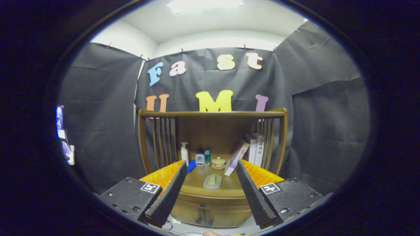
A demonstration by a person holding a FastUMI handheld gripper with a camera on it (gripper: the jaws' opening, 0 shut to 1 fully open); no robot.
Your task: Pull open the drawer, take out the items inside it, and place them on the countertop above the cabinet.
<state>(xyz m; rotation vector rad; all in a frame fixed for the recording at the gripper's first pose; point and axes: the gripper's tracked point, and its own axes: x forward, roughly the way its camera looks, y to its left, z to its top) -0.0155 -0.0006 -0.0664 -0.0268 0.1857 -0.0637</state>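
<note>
Gripper view, lower centre of the frame: the gripper (pixel 210 196) is held off the wooden cabinet (pixel 211 209) with its fingers (pixel 169 193) spread wide and holding nothing; the counter (pixel 216 193) shows in the gap between them. The fingers are black wedges with ribbed inner pads, set on orange ridged backs and black blocks that carry small square markers.

Progress, as judged from the scene: a pale green item (pixel 212 181), flat and soap-like in shape, lies on the counter just ahead of the fingers, and may be one already taken out, though this cannot be confirmed. The drawer (pixel 213 200), read here as the curved band under the counter edge, looks closed; two small doors with dark knobs sit below it. Whether anything is left inside cannot be told.

Centre of the frame: the cabinet is glossy brown wood with a rounded front, slatted side rails and a curved top rail. At the back of the counter stand a white pump bottle (pixel 184 152), a small white bottle (pixel 199 159), a slim teal bottle (pixel 207 157) and a cream lidded dish (pixel 218 162). Books (pixel 249 152) lean at centre right, one tilted against the upright ones
</note>
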